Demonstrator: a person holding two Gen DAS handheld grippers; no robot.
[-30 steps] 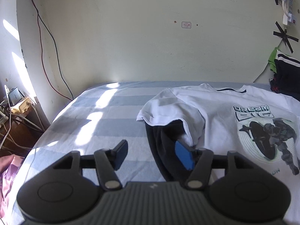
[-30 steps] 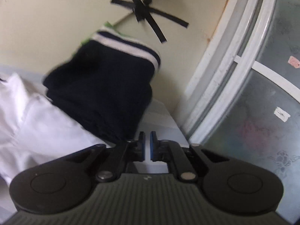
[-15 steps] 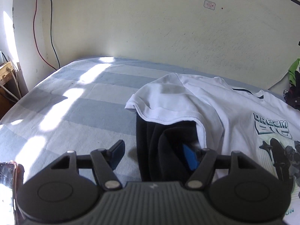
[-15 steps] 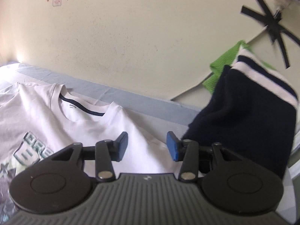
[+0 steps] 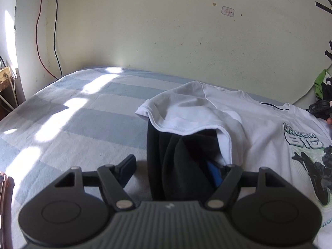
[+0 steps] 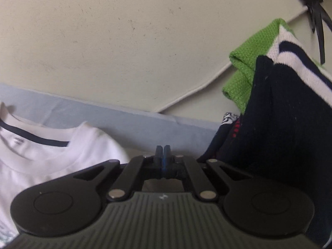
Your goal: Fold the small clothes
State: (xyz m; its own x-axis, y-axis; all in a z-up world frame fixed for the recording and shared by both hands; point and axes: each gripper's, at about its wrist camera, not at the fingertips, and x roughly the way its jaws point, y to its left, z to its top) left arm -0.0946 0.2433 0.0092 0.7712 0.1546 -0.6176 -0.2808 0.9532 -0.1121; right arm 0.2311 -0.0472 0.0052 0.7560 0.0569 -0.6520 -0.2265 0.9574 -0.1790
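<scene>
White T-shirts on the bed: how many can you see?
1. The T-shirt lies spread on the bed, its sleeve draped over black cloth. Others could be hidden in the pile by the wall.

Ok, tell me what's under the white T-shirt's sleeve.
A black garment lies under the white T-shirt, showing folds below the sleeve hem. How far it runs beneath is covered.

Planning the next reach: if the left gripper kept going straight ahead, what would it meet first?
Probably the black garment lying between the open fingers of the left gripper, then the white T-shirt's sleeve draped over it.
</scene>
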